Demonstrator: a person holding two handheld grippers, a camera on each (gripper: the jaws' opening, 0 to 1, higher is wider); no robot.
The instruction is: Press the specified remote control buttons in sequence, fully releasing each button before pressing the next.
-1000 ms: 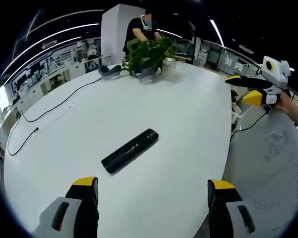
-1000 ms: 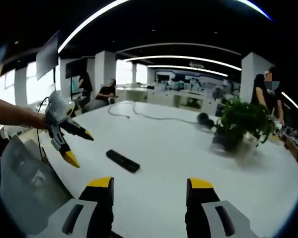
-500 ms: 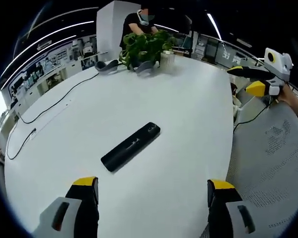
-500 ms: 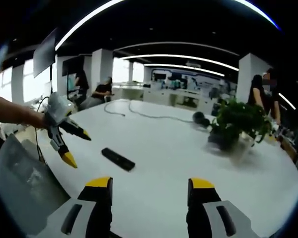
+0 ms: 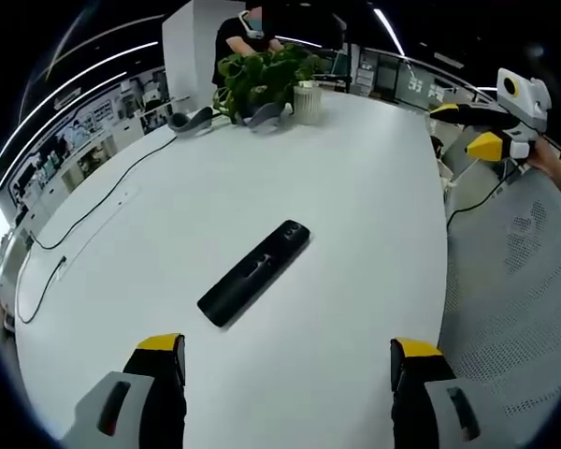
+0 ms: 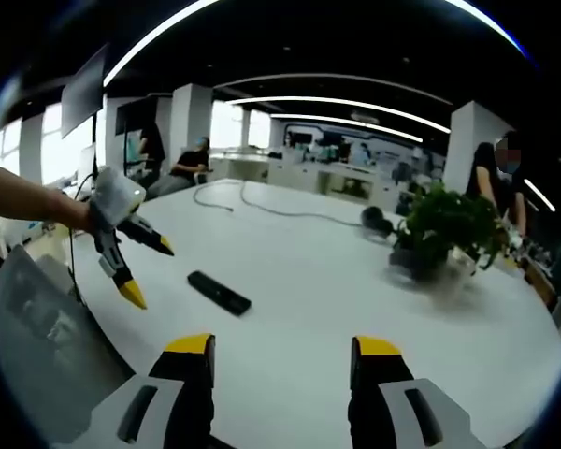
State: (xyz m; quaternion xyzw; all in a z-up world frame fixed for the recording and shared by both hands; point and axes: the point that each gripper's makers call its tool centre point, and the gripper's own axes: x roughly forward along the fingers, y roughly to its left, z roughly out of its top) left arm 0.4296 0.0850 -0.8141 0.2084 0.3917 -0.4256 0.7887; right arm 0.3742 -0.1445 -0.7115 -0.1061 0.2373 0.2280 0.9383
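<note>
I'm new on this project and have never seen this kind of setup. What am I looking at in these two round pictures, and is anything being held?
No robot here: a person holds a two-jaw gripper in each hand, and a fisheye camera rides on each one, looking forward along its jaws.

In the left gripper view, the left gripper rises from the bottom edge with its yellow-tipped jaws wide apart and nothing between them. The right gripper looks the same in the right gripper view. Each gripper also appears in the other's picture, held in the air beside the table.

On the white table lies a black remote control, flat and untouched. At the far end stand a potted plant and a white cup; a black cable runs along one side. People stand in the background. Nothing is held.
</note>
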